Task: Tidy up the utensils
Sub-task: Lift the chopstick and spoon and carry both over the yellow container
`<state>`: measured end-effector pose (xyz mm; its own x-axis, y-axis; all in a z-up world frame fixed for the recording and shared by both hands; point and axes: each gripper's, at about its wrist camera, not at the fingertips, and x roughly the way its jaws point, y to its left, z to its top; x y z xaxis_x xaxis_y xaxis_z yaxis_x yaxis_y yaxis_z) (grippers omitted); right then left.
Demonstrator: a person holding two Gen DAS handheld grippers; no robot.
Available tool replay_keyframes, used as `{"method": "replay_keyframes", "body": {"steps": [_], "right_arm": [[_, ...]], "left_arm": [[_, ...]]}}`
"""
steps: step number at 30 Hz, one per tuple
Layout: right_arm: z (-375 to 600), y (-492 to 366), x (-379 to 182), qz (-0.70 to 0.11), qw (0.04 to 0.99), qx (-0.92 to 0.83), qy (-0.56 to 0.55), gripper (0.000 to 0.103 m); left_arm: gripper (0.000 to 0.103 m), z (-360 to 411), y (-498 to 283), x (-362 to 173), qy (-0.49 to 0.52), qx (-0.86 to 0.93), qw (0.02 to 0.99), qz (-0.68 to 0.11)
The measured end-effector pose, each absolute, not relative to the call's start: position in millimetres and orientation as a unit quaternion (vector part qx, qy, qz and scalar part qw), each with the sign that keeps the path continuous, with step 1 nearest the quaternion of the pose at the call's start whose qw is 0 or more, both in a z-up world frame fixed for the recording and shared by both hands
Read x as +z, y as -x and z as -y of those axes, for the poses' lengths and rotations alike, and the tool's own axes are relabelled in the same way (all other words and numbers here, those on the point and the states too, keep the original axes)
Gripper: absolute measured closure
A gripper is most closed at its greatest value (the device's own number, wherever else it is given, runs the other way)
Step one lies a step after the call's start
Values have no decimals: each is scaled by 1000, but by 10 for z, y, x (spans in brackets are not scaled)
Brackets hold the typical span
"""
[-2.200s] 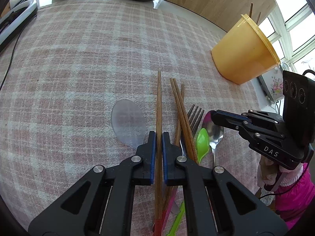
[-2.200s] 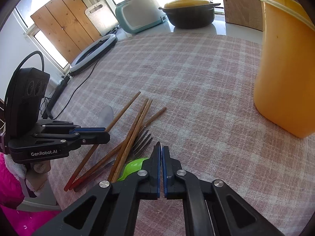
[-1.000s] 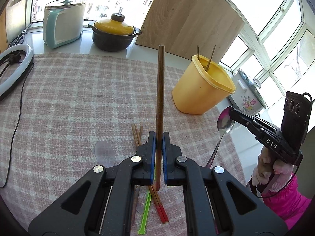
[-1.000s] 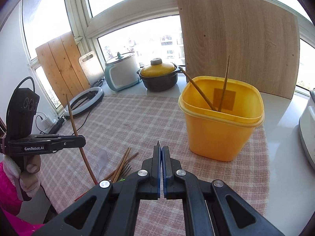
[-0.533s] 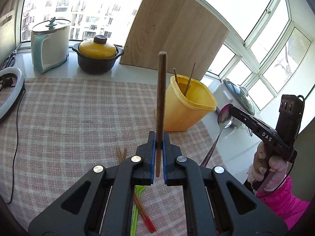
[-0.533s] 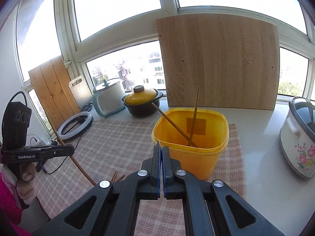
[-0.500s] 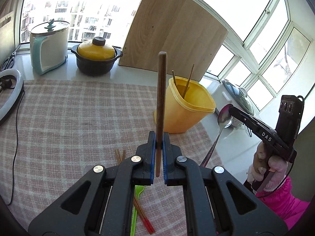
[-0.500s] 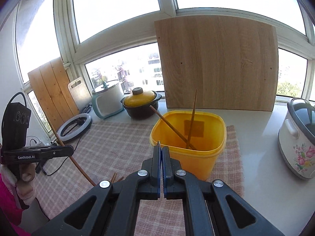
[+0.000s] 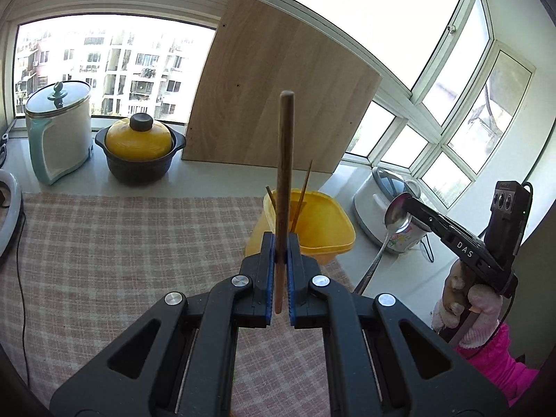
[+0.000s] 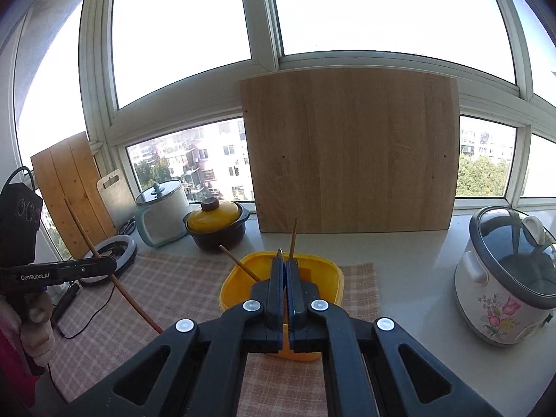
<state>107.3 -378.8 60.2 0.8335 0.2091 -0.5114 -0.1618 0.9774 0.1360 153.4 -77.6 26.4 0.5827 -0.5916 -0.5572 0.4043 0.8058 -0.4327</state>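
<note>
Left tool [image 9: 281, 243] pinching wooden chopstick [image 9: 284, 173] upright; right tool [image 10: 285, 267] clamped on metal spoon [image 9: 396, 213], both near yellow container [image 9: 323, 239].

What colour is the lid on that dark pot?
Yellow lid with a dark knob, clearest in the left wrist view.

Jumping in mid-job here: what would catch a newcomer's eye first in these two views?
Probably the wooden chopstick standing upright in the shut left gripper, dead centre of its view. Right behind it sits the yellow tub on the checked cloth, two chopsticks already inside. At the right, the right gripper carries a metal spoon in the air.
</note>
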Motion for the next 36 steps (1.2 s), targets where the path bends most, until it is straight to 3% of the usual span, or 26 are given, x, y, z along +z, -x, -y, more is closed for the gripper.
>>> {"method": "replay_keyframes", "body": {"steps": [14,36], "right_arm": [[4017,-1391,863,-232,970,53,-50,103],[4183,-1871,522,-265,962,16,-65,103]], "left_arm": [[99,1086,-1968,465,132,-294,887,-332],[99,1426,-2285,403,136,-293,884,-338]]}}
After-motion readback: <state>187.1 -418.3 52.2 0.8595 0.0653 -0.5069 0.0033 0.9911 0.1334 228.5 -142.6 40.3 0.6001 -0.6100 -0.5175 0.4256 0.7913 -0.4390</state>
